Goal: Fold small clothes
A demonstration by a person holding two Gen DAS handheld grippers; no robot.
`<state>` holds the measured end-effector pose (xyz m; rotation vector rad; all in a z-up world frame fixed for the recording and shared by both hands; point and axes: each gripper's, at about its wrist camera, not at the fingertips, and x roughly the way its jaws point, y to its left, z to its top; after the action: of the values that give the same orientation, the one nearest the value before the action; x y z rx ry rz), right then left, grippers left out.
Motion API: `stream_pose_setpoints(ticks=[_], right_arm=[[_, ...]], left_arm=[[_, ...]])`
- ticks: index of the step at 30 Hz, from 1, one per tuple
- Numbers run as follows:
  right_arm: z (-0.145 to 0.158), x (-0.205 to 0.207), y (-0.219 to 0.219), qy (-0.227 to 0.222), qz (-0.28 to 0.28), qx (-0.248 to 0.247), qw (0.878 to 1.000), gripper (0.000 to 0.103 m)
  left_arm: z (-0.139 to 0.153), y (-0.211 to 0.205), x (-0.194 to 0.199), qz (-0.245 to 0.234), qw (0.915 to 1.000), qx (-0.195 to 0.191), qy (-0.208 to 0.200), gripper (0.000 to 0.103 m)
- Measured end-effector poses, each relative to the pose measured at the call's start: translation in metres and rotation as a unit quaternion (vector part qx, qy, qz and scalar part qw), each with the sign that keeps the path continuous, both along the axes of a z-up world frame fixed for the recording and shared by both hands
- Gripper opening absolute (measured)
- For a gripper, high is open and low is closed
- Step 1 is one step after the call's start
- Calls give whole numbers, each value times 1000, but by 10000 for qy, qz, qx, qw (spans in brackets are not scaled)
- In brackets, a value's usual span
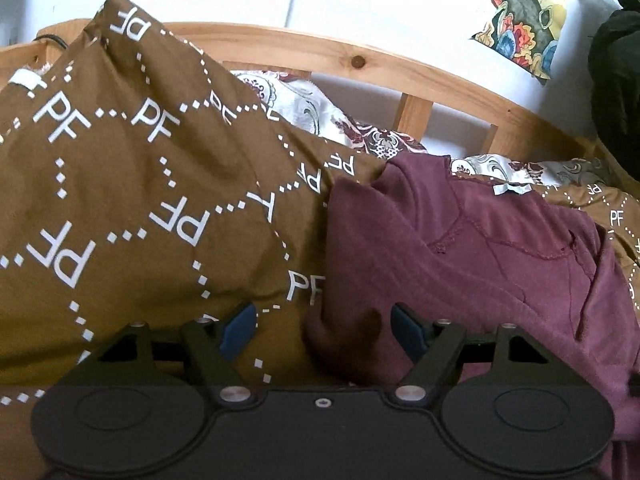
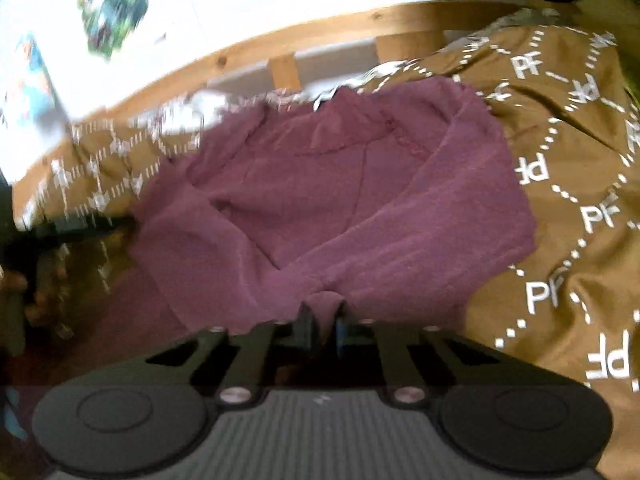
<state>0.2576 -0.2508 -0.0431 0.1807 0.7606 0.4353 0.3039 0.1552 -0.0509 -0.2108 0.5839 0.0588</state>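
**With one edge pinched, the fold is about to start**

While the right gripper (image 2: 323, 322) has its jaws closed tight on a bunched bit of the garment's (image 2: 332, 200) near edge, the left gripper (image 1: 320, 320) stands wide open with nothing gripped. Between the left gripper's blue pads (image 1: 239, 330) lies bare duvet (image 1: 132, 200) on one side and a rounded corner of the maroon cloth on the other; the pads do not press on either.

Ahead of both tools the garment lies spread on the brown lettered duvet, its small bow (image 1: 513, 188) at the far edge, towards the wooden bed rail (image 1: 304, 46). From the left gripper it sits ahead and to the right; from the right gripper it fills the space straight in front.

By my reading, this is the grasp before a fold: one hold is made, the second is not. Next, the left gripper would need to close on the corner just beside its right pad, so that both holds can carry the near edge up and over towards the bow. A one-sided lift would likely skew or bunch the thin cloth.
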Motion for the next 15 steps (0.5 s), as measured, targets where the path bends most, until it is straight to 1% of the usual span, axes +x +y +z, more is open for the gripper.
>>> stream_pose_setpoints(ticks=[3,5,6,7,9,10,11,14,15], right_arm=[[13,-11,-19,157,-431,599,9972,5],[12,-14,-28,351,-586,830,9942,5],[7,-15,-28,455,-567,787,9942,5],[1,-16,-26,472,-546,619,9955,6],[-8,-16,-22,524,-524,298,9968,13],[-10,-18,-19,464,-530,161,9974,20],[-10,-21,-16,376,-562,43,9977,29],[-6,-26,-8,71,-577,-334,9977,41],[-5,-28,-5,7,-580,-408,9975,43]], left_arm=[[3,-2,-4,-102,9999,85,-70,76],[2,-6,-4,-172,9996,203,-69,76],[0,-7,-3,-194,9995,223,-55,76],[-1,-7,-2,-208,9996,203,-39,76],[-2,-7,-1,-235,9995,199,-37,76],[-2,-8,0,-238,9994,248,-49,76],[-2,-8,0,-235,9992,307,-54,76],[-2,-9,2,-245,9988,419,-105,68],[-2,-9,1,-254,9987,422,-128,67]])
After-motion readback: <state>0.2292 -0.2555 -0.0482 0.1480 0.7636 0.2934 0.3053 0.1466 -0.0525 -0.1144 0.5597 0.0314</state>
